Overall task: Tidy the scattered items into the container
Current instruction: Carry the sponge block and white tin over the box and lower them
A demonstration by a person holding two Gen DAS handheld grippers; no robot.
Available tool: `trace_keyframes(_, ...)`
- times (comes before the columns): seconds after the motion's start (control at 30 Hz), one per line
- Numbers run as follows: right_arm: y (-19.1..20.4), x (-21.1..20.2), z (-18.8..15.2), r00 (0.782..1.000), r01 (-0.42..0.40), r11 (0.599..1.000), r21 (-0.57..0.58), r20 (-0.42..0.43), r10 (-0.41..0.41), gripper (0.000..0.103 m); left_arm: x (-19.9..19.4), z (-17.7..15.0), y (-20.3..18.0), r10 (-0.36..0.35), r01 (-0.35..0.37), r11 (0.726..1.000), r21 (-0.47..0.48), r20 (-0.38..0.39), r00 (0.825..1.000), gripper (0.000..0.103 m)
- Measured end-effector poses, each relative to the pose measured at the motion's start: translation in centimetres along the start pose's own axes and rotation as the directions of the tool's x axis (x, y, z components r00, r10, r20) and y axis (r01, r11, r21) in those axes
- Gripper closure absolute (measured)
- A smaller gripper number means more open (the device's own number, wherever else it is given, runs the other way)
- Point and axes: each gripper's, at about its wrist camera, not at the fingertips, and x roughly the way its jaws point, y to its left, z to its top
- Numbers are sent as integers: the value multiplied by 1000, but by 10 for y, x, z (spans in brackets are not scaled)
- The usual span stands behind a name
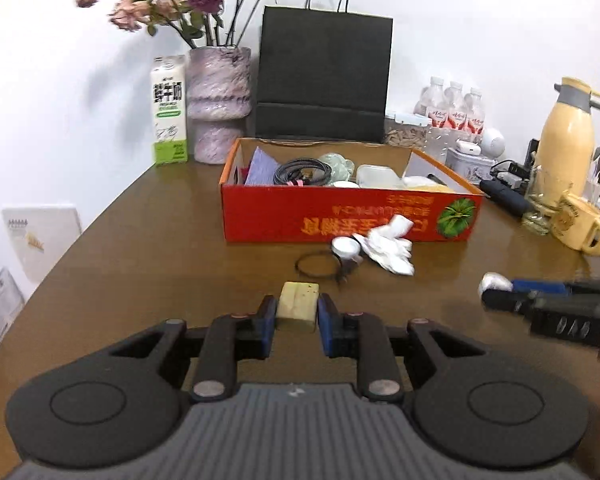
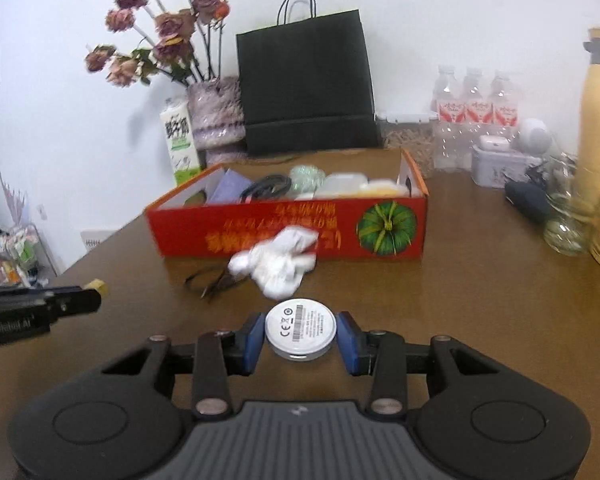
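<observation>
My left gripper point(image 1: 297, 310) is shut on a small yellowish block point(image 1: 297, 304), held just above the brown table point(image 1: 160, 272). My right gripper point(image 2: 300, 338) is shut on a white round puck point(image 2: 300, 332) with a printed label. The open red cardboard box point(image 1: 340, 220) stands ahead of both and holds a coiled black cable, a purple sheet and pale containers. In front of the box lie a crumpled white cloth point(image 2: 276, 264), a black loop point(image 1: 316, 266) and a small white round item point(image 1: 346, 247). Each gripper appears in the other's view: the right gripper point(image 1: 490, 290) and the left gripper point(image 2: 96, 292).
Behind the box stand a black paper bag point(image 1: 324, 76), a vase of dried roses point(image 1: 218, 100) and a milk carton point(image 1: 169, 112). To the right are water bottles point(image 1: 454, 110), a yellow thermos point(image 1: 568, 136), a mug point(image 1: 580, 224) and a glass jar point(image 2: 568, 220).
</observation>
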Motion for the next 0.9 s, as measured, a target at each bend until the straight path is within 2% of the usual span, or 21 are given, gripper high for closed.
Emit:
trace_keyframes(0.13,17,-37,-19,1000,-18,1000,-3,2,18,65,-36,-12,-10,-1,1,1000,-20,11,1000,81)
trace_keyframes(0.2,27,-57,-29,1000,-26,999,-43,11,27,65,-51,-18,-15,-25,25,999,-30,2,1000,81)
trace_keyframes(0.3,37,-86,-42,999,-18,994,-104,28,21,65,-74,-25,-25,-21,21,1000,-17,17,1000,81)
trace_keyframes(0.5,37,-132,-60,998,47,990,-130,58,-40,65,-117,-46,-36,-7,7,1000,23,39,999,80)
trace_keyframes(0.63,34,-161,-67,995,70,990,-126,76,-61,65,-141,-59,-35,15,-16,1000,9,53,998,80)
trace_keyframes(0.77,35,-191,-76,993,78,988,-135,100,-65,65,-159,-70,-35,-35,35,999,-14,31,999,80)
trace_keyframes(0.9,39,-217,-80,992,86,983,-164,108,-69,65,-174,-80,-40,-49,50,999,-9,30,998,80)
